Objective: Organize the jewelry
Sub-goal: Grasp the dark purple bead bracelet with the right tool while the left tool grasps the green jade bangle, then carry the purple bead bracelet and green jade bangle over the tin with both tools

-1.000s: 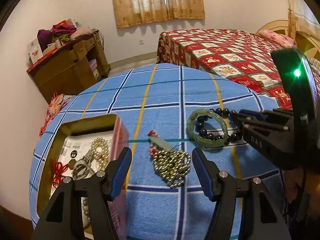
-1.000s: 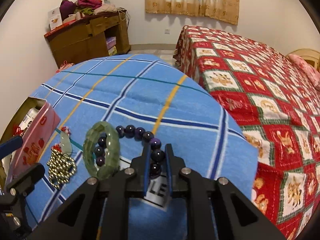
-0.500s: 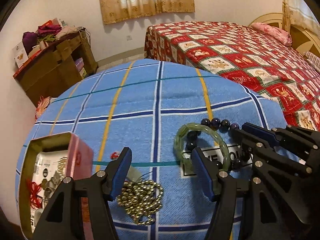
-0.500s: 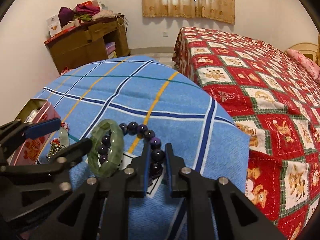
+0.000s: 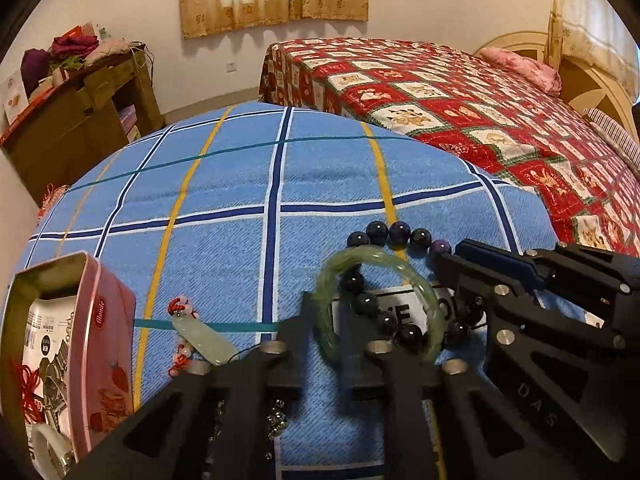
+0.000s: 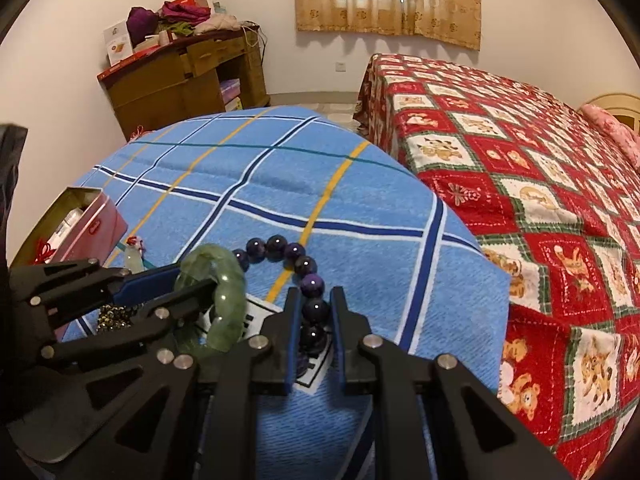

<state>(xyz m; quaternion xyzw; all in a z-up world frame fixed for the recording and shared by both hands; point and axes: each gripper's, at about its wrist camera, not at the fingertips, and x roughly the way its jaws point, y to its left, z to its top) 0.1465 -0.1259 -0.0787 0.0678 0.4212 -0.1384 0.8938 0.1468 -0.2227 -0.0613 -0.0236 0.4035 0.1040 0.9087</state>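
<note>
A green jade bangle lies on the blue checked cloth, overlapping a dark purple bead bracelet. My left gripper is shut on the bangle's near rim. My right gripper is shut on the bead bracelet and comes in from the right in the left wrist view. A pale jade pendant with red beads and a pile of gold beads lie left of the bangle. An open pink tin holding jewelry stands at the far left.
The cloth-covered table drops off at its far and right edges. A bed with a red patterned cover stands to the right. A wooden cabinet piled with clothes stands at the back left.
My left gripper moved right from the gold beads to the green bangle and closed on its rim. My right gripper stayed shut on the bead bracelet.
</note>
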